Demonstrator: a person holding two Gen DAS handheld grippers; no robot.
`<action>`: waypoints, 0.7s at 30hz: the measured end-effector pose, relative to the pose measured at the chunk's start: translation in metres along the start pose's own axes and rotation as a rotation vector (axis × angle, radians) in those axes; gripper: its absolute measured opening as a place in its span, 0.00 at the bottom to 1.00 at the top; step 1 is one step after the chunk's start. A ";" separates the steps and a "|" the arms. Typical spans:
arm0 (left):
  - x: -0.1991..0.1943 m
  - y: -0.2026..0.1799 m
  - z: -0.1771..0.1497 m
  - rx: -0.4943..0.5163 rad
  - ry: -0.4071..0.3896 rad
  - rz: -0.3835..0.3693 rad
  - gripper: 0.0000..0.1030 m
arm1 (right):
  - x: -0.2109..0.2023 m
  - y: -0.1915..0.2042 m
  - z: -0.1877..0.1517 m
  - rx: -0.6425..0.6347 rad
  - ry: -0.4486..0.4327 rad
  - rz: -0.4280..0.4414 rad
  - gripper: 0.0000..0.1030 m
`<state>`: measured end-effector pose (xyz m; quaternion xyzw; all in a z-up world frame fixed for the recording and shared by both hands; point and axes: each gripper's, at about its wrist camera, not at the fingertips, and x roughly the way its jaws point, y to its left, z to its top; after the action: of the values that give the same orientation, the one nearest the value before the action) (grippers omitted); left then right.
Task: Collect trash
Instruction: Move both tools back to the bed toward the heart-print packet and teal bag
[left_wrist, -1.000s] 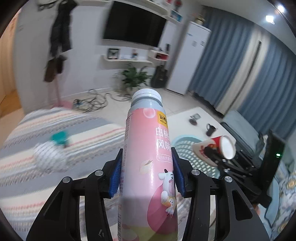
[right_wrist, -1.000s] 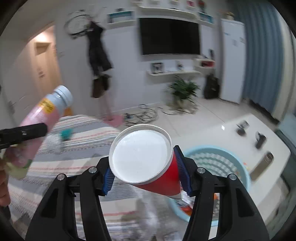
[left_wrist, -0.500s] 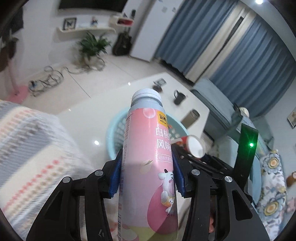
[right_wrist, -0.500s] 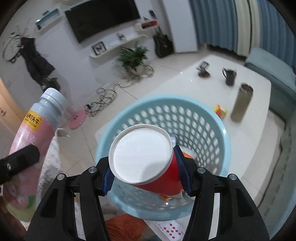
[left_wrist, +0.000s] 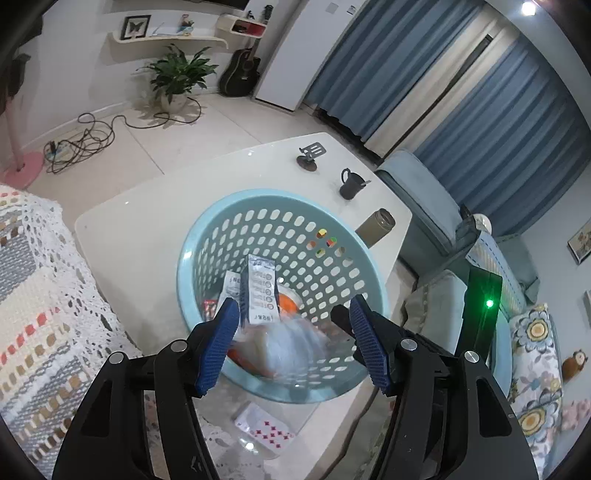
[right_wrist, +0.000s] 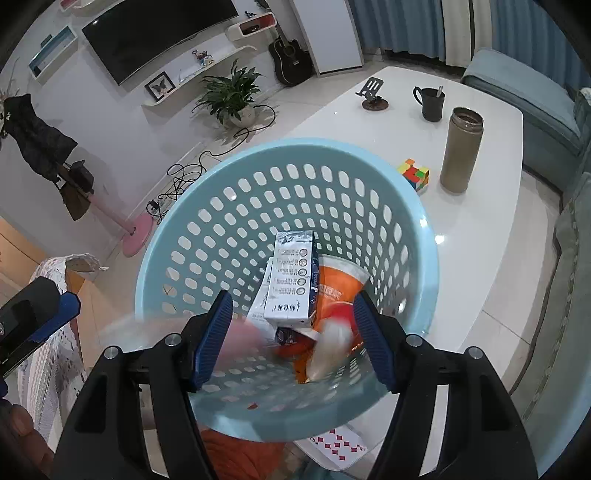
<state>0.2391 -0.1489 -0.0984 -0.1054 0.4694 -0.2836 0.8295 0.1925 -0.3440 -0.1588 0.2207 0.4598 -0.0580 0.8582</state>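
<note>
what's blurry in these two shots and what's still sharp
Left wrist view: a pale pink-white smear streaks between the open left tool fingers, over the sharp blue basket. Right wrist view: a similar smear sits between the open right tool fingers, while the boxes inside stay crisp.

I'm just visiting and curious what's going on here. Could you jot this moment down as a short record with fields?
left gripper: open, above the basket
right gripper: open, above the basket
laundry basket: light blue, perforated, on white table
in basket: white cartons, orange wrapper, blurred falling items
beside basket: Rubik's cube, brown thermos, black mug
</note>
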 end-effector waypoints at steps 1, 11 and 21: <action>-0.002 0.001 0.000 -0.001 0.000 -0.002 0.59 | -0.001 0.000 -0.001 0.000 -0.001 0.002 0.62; -0.052 0.017 -0.007 -0.022 -0.084 0.023 0.59 | -0.031 0.037 -0.008 -0.110 -0.066 0.006 0.62; -0.174 0.064 -0.019 -0.069 -0.313 0.223 0.60 | -0.092 0.157 -0.021 -0.360 -0.187 0.164 0.62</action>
<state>0.1772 0.0038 -0.0118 -0.1238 0.3531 -0.1538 0.9145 0.1713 -0.2037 -0.0431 0.0943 0.3616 0.0747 0.9245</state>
